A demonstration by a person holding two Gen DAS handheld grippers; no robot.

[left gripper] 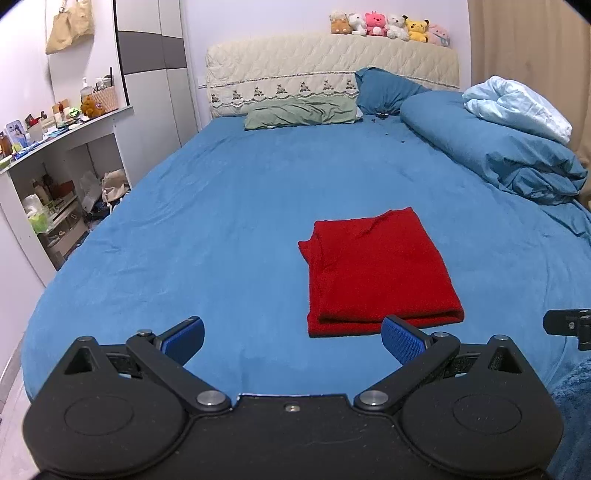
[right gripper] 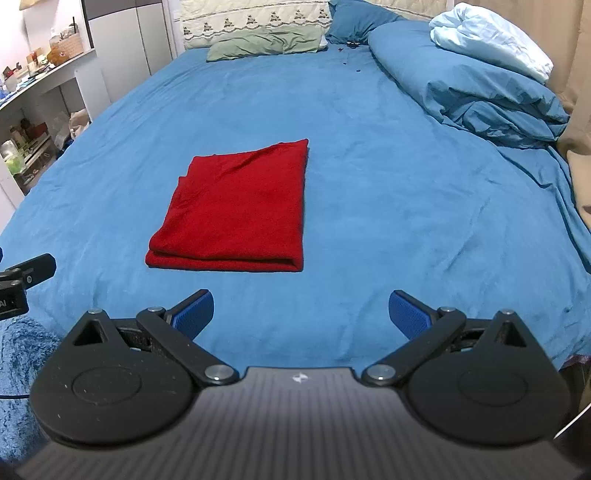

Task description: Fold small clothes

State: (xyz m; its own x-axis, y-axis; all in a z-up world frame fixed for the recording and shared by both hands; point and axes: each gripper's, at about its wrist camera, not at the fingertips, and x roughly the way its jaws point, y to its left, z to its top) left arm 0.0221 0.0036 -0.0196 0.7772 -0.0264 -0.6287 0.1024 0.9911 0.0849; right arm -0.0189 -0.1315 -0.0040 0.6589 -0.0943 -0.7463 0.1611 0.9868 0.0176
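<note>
Since the red garment already lay as a neat rectangle on the blue bedsheet, with a doubled fold showing along its near edge, the folding looked to be at or near its end. Both tools were held back from it. The left gripper was spread wide and held nothing, the cloth's near edge lying just beyond its right-hand finger. The right gripper was equally wide and empty, with the garment ahead of it and to its left, clear of both pads.

If another fold was wanted, my judgement is that each gripper would need to come down on a near corner, pinch through all the layers at once, and carry that edge toward the far side. The far left corner looked a little ragged, with a loose flap sticking out, so it might call for smoothing first. If the piece was judged finished, the next move would be to set it aside or fetch another item, though no other clothes showed on the bed.

Counted: one red garment, two grippers, one green pillow, one dark blue pillow, one rolled blue duvet with one pale blue blanket on top. Along the headboard sat a row of plush toys, six as far as I could make out at that distance.
</note>
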